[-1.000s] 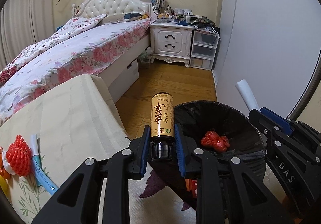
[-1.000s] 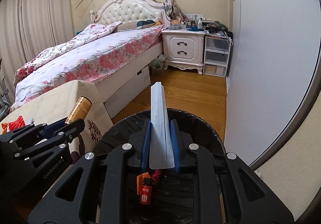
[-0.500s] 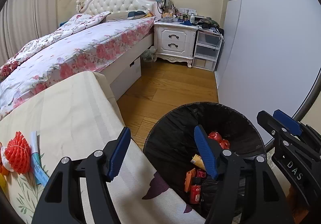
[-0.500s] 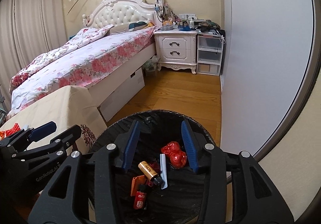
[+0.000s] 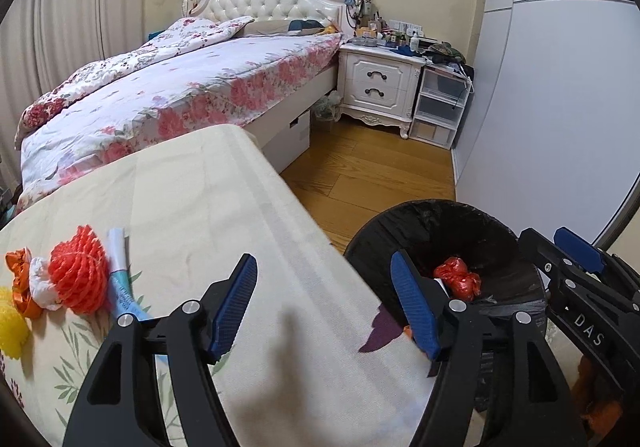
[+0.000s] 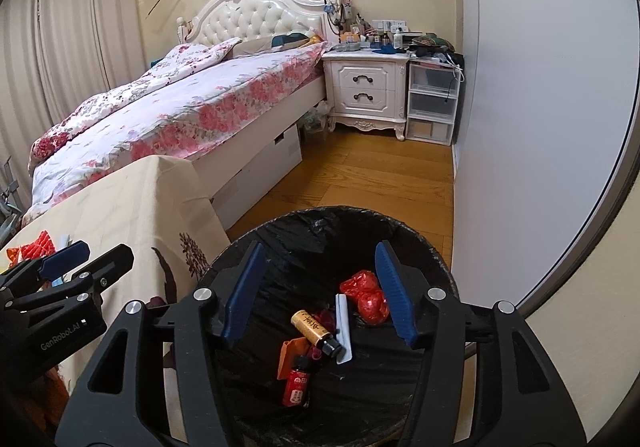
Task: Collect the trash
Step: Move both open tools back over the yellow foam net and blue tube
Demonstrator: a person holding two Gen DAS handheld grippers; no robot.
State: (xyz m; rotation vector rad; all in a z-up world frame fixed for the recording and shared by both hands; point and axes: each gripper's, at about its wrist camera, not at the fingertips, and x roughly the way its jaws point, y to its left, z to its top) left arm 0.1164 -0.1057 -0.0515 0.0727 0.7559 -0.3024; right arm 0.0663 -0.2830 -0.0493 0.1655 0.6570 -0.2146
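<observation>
A black-lined trash bin (image 6: pixel 320 219) stands on the floor beside the cloth-covered table (image 5: pixel 200 199). In it lie a brown bottle (image 6: pixel 314 331), a white tube (image 6: pixel 343 327), a red wrapper (image 6: pixel 368 295) and a small red bottle (image 6: pixel 296 387). My right gripper (image 6: pixel 318 289) is open and empty above the bin. My left gripper (image 5: pixel 326 307) is open and empty over the table's right edge. On the table at left lie a red foam net (image 5: pixel 78 275), a white-and-blue tube (image 5: pixel 122 279), an orange scrap (image 5: pixel 20 287) and a yellow net (image 5: pixel 12 331).
A bed (image 5: pixel 180 87) with a floral cover stands behind the table. A white nightstand (image 5: pixel 378 83) and plastic drawers (image 5: pixel 440 107) are at the far wall. A grey wardrobe (image 5: pixel 540 107) runs along the right. Wood floor (image 5: pixel 360 175) lies between.
Both grippers opened: the brown bottle left the left gripper and the white tube left the right, and both now lie in the bin. The left gripper swung left over the table.
</observation>
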